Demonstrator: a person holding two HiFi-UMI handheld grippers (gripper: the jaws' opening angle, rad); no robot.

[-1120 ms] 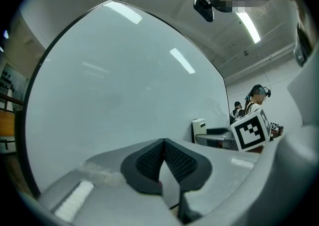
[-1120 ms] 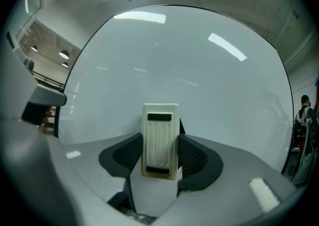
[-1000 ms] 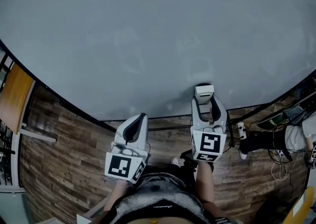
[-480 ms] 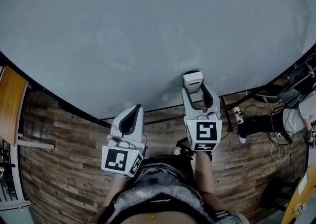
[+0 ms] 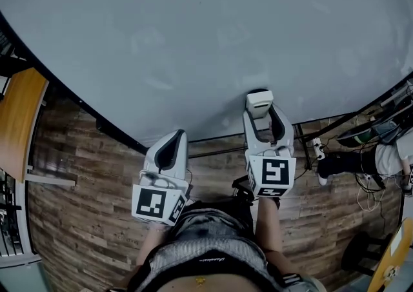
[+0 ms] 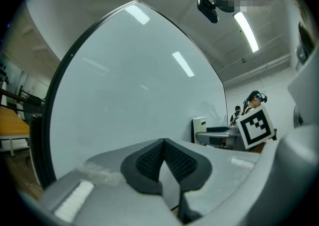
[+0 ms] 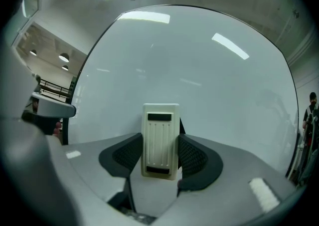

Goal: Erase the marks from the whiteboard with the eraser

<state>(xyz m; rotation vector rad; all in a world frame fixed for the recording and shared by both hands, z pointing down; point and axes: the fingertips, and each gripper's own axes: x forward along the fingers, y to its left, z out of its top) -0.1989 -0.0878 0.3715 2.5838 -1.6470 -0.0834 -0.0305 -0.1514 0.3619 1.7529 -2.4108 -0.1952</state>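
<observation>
Seen from the head, a large whiteboard [image 5: 206,39] fills the view from 9 o'clock through 12 to 3 o'clock. Its pale grey surface carries faint smears [image 5: 150,40]. Its dark lower frame curves across the middle of the view.

The right tongs [image 5: 261,109], just toward 3 o'clock of centre, are clenched on a cream-coloured eraser [image 5: 259,101]. In the right gripper view the eraser stands upright between the two dark ribbed pads, its ridged back facing the camera and its top end reaching past the pads toward the board. It sits near the board's lower edge; whether it presses on the surface cannot be told.

The left tongs [image 6: 163,156], toward 7 o'clock of centre, hold nothing. Their pads are pressed together, pointing up at the board's bottom frame.

A wood-plank floor [image 5: 84,207] shows below the board, with cables [image 5: 368,202] lying at 4 o'clock. The person's torso [image 5: 206,262] is at 6 o'clock.
</observation>
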